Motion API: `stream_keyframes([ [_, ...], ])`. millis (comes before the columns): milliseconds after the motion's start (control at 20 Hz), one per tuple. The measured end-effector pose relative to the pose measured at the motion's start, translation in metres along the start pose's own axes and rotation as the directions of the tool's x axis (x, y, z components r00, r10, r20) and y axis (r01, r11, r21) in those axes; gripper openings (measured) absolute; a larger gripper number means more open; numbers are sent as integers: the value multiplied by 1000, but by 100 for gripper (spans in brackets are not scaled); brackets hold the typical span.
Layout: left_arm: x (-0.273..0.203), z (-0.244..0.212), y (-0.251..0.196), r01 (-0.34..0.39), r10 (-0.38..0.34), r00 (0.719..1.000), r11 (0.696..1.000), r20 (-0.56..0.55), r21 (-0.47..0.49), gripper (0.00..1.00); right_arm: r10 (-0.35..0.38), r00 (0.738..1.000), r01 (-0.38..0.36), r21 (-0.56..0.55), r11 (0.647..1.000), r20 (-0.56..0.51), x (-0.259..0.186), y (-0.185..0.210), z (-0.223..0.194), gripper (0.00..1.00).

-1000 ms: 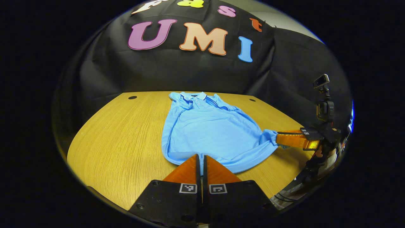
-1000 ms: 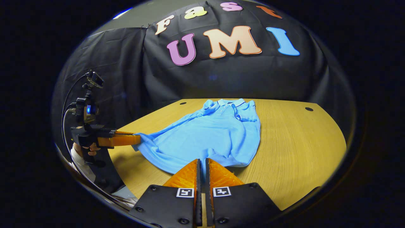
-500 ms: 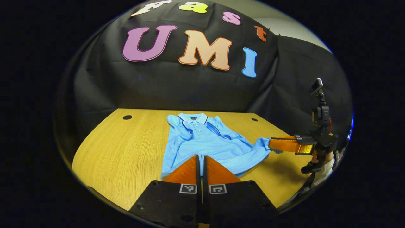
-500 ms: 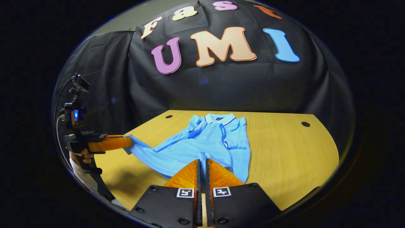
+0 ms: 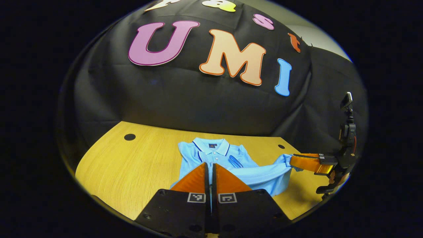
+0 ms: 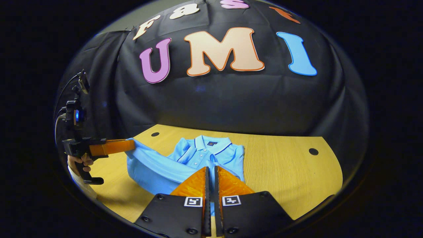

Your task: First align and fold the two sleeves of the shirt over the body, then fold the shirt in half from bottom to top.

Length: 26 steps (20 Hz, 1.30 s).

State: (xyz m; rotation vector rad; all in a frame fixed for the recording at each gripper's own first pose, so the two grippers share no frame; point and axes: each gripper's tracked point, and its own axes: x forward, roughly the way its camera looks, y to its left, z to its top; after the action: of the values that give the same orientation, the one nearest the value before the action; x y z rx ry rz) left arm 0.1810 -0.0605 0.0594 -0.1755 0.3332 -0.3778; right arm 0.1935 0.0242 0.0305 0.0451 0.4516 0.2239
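Left gripper (image 5: pixel 210 170) and right gripper (image 6: pixel 210 173) each pinched tight on the hem of the light-blue polo shirt (image 5: pixel 218 158), held raised above the wooden table (image 5: pixel 132 165), collar end lying on the tabletop.

The left gripper (image 5: pixel 210 170) is pinching the shirt (image 5: pixel 228 165) hem at 6 o'clock, fingers pressed together on the fabric. At 3 o'clock the right gripper (image 5: pixel 294 161) is gripping another hem corner (a hand (image 5: pixel 335 177) is holding its handle). The collar is lying flat on the table (image 5: pixel 132 165), pointing toward 12 o'clock.
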Motion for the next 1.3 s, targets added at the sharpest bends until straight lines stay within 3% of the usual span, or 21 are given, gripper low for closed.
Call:
stream_keyframes([
  [250,68,18,30,-106,106,994,994,8,33,0,-7,1000,8,64,998,-23,69,-14,22,7],
  [550,136,-1,63,-213,214,976,977,-26,26,0,-29,999,32,179,983,-24,144,-35,24,7],
  [800,175,-17,71,-269,274,960,960,-52,79,0,-118,992,122,142,982,-34,184,-54,5,7],
  [1000,187,-33,71,-282,290,954,954,-73,101,2,-134,990,137,146,980,-34,193,-56,-4,8],
  [1050,187,-34,69,-280,289,954,954,-81,103,9,-125,992,129,157,979,-34,194,-54,-5,13],
  [1100,186,-35,68,-275,284,955,956,-85,102,12,-113,993,117,164,980,-29,192,-51,-4,11],
  [1150,184,-34,67,-272,280,956,958,-86,95,41,-100,995,102,170,980,-22,190,-49,0,14],
  [1250,174,-28,61,-253,259,962,965,-85,73,99,-85,996,85,166,982,-3,180,-44,7,68],
  [1300,173,-26,60,-251,255,964,966,-78,61,97,-81,997,79,156,985,10,174,-43,9,95],
])
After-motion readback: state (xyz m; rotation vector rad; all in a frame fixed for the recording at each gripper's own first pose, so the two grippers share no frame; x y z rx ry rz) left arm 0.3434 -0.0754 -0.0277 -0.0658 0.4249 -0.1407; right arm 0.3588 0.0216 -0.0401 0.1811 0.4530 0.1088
